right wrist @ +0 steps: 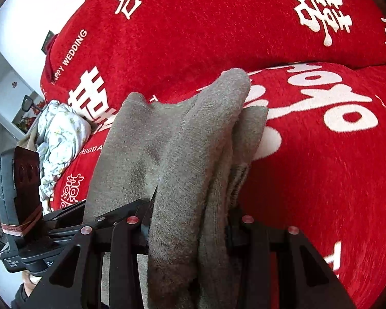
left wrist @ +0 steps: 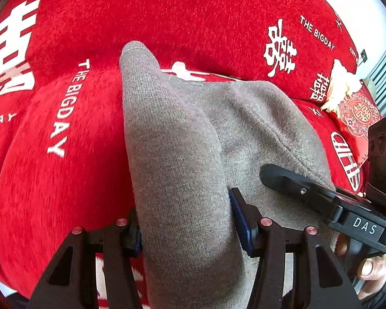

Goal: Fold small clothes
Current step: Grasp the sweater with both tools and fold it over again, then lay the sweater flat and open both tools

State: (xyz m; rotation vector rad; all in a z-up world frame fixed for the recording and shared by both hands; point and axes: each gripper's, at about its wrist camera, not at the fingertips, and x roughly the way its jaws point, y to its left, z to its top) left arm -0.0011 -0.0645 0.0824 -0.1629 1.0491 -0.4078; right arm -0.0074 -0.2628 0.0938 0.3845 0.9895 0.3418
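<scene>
Item under handling: one small grey knitted garment (left wrist: 182, 154), soft and thick, of a type that cannot be determined because it is bunched. It is held up off the red plush sofa cover printed with white characters and lettering (left wrist: 72, 159). Both ends are gripped, and loose folds stand up ahead of each camera.

Left gripper (left wrist: 187, 221): jaws at a middling width, closed on a thick roll of the grey fabric, blue pads pressing it from both sides.

Right gripper (right wrist: 190, 221): jaws narrower, clamped on several stacked layers of the same garment (right wrist: 172, 154). In the left view it lies across the cloth, with part of a hand (left wrist: 370, 270) visible beneath.

Progress, as judged: mid-fold. The stacked layers suggest at least one doubling is made, but nothing has been laid flat or squared, so the garment is not yet a finished bundle. Remaining: lay it on the sofa, complete the fold, release.

A crumpled pale floral cloth (right wrist: 61, 134) lies at the sofa's far end, unfolded; possibly further work.
</scene>
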